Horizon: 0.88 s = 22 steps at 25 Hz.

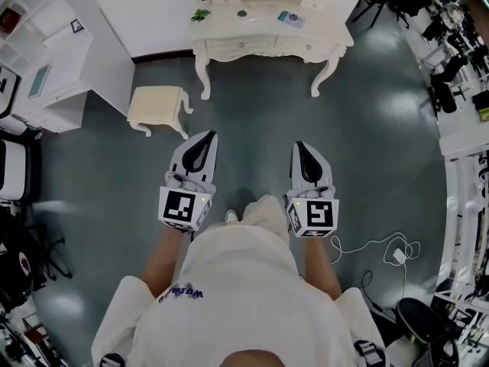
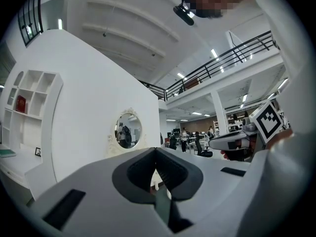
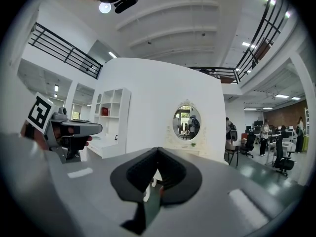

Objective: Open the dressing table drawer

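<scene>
Person stands on the grey-green floor (image 1: pixel 252 136) with arms forward and a gripper in each hand, both pointing level toward the far wall.

Left gripper (image 1: pixel 205 138): jaws pressed together, tips meeting, nothing between them. Marker cube sits at its rear, over the hand.

Right gripper (image 1: pixel 302 147): jaws likewise pressed together and empty. It is held beside the left one, with a gap between the two.

Dressing table (image 1: pixel 336 43): cream, with curved legs, standing against the white wall straight ahead of both grippers. Small green plants and a few flat items lie on its top.

Drawer (image 1: pixel 243 50): set in the table's front apron, its front looking flush with the apron. It lies well apart from both sets of jaws, with open floor between. Neither gripper touches the table.

Both gripper views show the table's oval mirror (image 3: pixel 186 122) a little above the closed jaw tips and far off.

Stool (image 1: pixel 157 107): cream, near the table's left leg, ahead and to the left of the left gripper.

White shelf unit (image 1: pixel 46 67) stands along the left side. A white cable (image 1: pixel 382 247) trails on the floor to the person's right.
</scene>
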Motion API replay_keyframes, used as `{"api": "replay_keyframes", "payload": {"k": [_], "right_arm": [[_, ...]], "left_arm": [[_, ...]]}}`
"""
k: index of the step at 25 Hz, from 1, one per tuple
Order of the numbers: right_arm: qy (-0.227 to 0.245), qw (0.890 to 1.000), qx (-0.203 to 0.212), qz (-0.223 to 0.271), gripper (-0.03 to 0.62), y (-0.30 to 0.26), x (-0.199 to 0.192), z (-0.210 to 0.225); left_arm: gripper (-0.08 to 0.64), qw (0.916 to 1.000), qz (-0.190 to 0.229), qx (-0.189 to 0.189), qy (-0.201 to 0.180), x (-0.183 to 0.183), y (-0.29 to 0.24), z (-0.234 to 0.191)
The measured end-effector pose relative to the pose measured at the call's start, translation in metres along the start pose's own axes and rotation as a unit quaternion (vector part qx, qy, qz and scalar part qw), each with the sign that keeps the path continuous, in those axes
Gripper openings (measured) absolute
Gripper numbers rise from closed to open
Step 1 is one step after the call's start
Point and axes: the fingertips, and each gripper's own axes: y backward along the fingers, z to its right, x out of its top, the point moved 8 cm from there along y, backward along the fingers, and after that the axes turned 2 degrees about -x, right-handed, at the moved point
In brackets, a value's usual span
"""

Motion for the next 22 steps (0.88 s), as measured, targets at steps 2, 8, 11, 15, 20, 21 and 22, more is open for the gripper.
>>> {"api": "replay_keyframes", "payload": {"k": [2, 8, 11, 15, 20, 21, 22], "right_arm": [[0.0, 1.0, 0.003, -0.002, 0.011, 0.0, 0.0, 0.002], [0.002, 1.0, 0.005, -0.004, 0.011, -0.004, -0.001, 0.004], [0.004, 1.0, 0.006, -0.005, 0.011, -0.008, 0.0, 0.005], [0.008, 1.0, 0.004, -0.003, 0.011, -0.01, 0.002, 0.006], [0.012, 1.0, -0.004, -0.001, 0.011, -0.012, 0.001, 0.005], [0.013, 1.0, -0.005, 0.0, 0.011, -0.012, 0.002, 0.005], [0.013, 1.0, -0.005, 0.0, 0.011, -0.012, 0.002, 0.005]], "left_arm": [[0.009, 1.0, -0.001, 0.001, 0.003, -0.002, -0.002, 0.001], [0.009, 1.0, 0.004, -0.002, 0.001, 0.0, -0.007, 0.004], [0.009, 1.0, 0.001, 0.002, -0.009, -0.002, -0.01, 0.001], [0.011, 1.0, -0.002, 0.002, -0.005, -0.001, -0.012, 0.0], [0.011, 1.0, -0.005, -0.006, 0.001, -0.007, -0.015, -0.003], [0.012, 1.0, -0.005, -0.007, 0.003, -0.008, -0.015, -0.004], [0.015, 1.0, -0.004, -0.007, 0.005, -0.008, -0.016, -0.004]]}}
